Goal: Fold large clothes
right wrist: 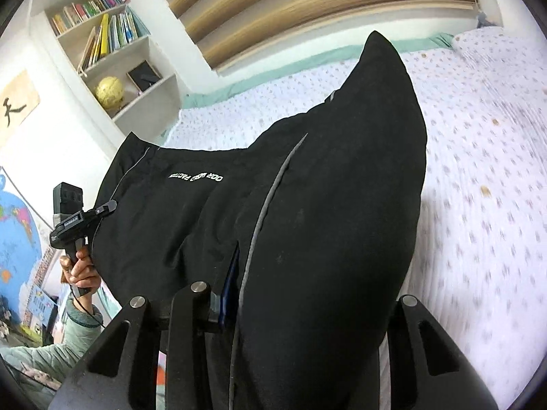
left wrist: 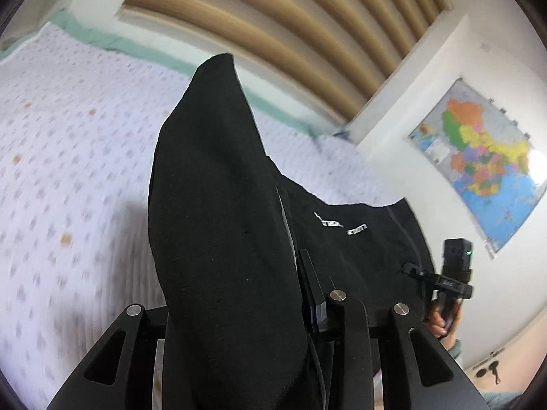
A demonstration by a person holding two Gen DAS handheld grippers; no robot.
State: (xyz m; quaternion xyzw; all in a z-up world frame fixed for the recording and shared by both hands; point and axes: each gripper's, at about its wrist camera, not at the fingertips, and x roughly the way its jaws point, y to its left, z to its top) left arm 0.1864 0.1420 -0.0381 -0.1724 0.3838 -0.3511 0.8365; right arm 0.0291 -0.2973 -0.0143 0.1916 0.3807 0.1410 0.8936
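Left wrist view: black trousers (left wrist: 218, 205) with white lettering are hanging stretched above the patterned bedspread (left wrist: 68, 136). Left gripper (left wrist: 239, 307) is clamping one edge, jaws narrowed on fabric. Right gripper (right wrist: 307, 290) is gripping the opposite edge likewise. Wall map (left wrist: 478, 160) and bookshelf (right wrist: 112, 44) are standing behind.

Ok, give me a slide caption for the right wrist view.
Both grippers lift a black garment above the patterned bed.

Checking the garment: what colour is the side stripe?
Grey, on the black trousers; clearest in the right wrist view.
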